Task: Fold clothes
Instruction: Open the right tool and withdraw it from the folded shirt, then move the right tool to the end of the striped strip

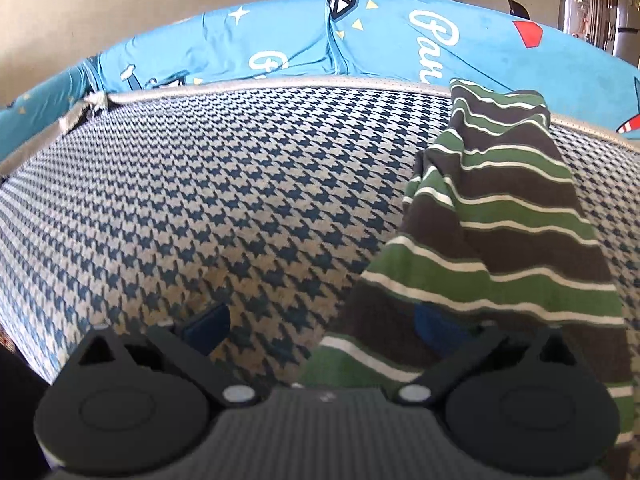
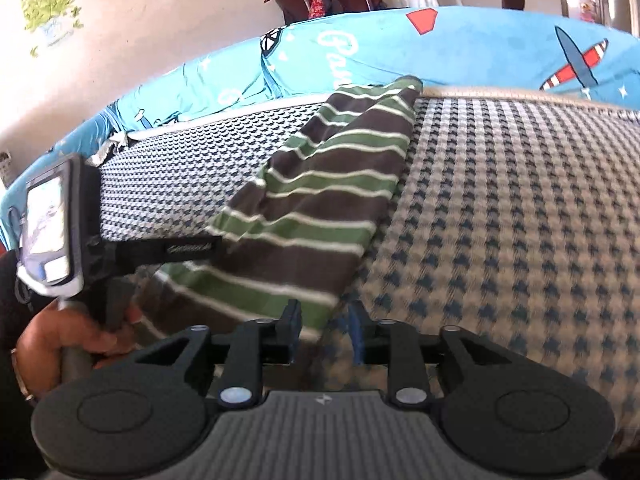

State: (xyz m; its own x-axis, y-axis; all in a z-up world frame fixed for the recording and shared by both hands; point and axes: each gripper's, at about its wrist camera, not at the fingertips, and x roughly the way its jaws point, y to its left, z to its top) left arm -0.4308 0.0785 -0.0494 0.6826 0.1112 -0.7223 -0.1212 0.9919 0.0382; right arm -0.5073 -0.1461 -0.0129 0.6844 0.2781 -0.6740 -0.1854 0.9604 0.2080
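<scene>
Lengthwise | striped garment (image 2: 320, 184) runs from near edge toward far edge.

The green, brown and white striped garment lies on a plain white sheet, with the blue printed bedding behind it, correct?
Not quite. The striped garment lies on a blue-and-cream houndstooth cover, not a plain white sheet; both wrist views show it. The blue printed bedding is behind, as stated.

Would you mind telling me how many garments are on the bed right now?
1: a striped garment lies stretched across the houndstooth cover, its near end at the right gripper. Others may lie out of view.
</scene>
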